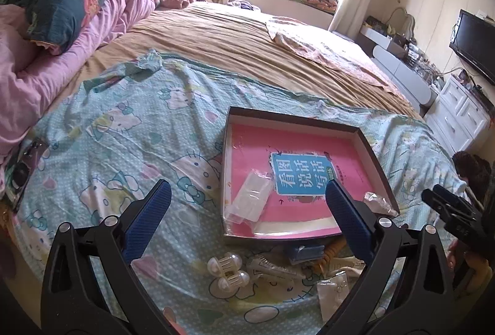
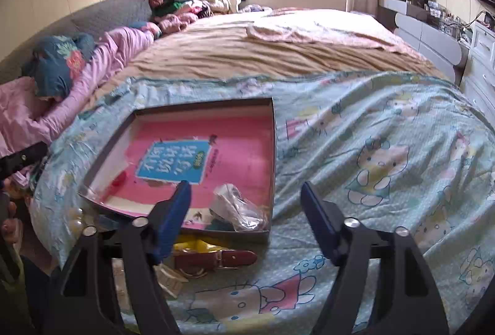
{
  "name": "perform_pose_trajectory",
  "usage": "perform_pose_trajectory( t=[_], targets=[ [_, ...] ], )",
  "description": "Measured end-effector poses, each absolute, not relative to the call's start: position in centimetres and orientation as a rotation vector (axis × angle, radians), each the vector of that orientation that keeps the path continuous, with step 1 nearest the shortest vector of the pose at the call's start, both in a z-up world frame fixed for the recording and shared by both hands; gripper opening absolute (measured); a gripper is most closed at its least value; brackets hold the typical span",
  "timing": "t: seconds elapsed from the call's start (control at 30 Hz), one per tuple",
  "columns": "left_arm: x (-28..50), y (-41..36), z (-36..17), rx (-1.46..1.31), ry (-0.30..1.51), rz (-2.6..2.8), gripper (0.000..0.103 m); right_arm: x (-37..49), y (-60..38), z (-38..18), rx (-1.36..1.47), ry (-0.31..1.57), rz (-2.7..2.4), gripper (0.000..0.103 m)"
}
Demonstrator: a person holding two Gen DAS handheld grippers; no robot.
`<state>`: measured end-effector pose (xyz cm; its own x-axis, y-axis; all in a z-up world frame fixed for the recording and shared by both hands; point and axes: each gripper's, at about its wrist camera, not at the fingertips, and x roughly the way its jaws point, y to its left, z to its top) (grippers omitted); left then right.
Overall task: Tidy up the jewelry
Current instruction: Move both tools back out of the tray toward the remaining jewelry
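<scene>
A shallow dark-rimmed box (image 1: 376,155) (image 2: 273,149) with a pink book in its bottom lies on the cartoon-print sheet. Inside it lie a flat clear packet (image 1: 250,198) and a crumpled clear bag (image 1: 379,202) (image 2: 238,206). In front of the box lie a pearl hair claw (image 1: 227,271), a silver clip (image 1: 272,268), a small earring packet (image 1: 335,288), a yellow item (image 2: 198,245) and a red-brown strap (image 2: 222,259). My left gripper (image 1: 247,202) is open and empty above the box's near left corner. My right gripper (image 2: 246,202) is open and empty over the box's near right corner.
The bed carries a tan blanket (image 1: 216,37), pink bedding (image 1: 37,68) at the left and a phone-like object (image 1: 23,171) near the left edge. White drawers (image 1: 458,115) and a TV (image 1: 476,41) stand to the right. The right gripper's body (image 1: 454,214) shows at the left view's edge.
</scene>
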<state>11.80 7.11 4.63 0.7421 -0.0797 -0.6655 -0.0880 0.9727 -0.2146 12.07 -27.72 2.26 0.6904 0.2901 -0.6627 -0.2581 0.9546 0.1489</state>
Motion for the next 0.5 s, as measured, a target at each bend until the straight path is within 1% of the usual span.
perform_pose_trajectory(
  t=[0.2,0.5],
  targets=[
    [10.6,7.8,5.5,-0.252,0.714,0.016,0.093,9.9,-28.0,5.2,0.054,0.669,0.347,0.080],
    [9.1,8.3,5.7,-0.248,0.707,0.027,0.093,6.6,-26.6,6.4,0.003,0.645,0.418,0.080]
  ],
)
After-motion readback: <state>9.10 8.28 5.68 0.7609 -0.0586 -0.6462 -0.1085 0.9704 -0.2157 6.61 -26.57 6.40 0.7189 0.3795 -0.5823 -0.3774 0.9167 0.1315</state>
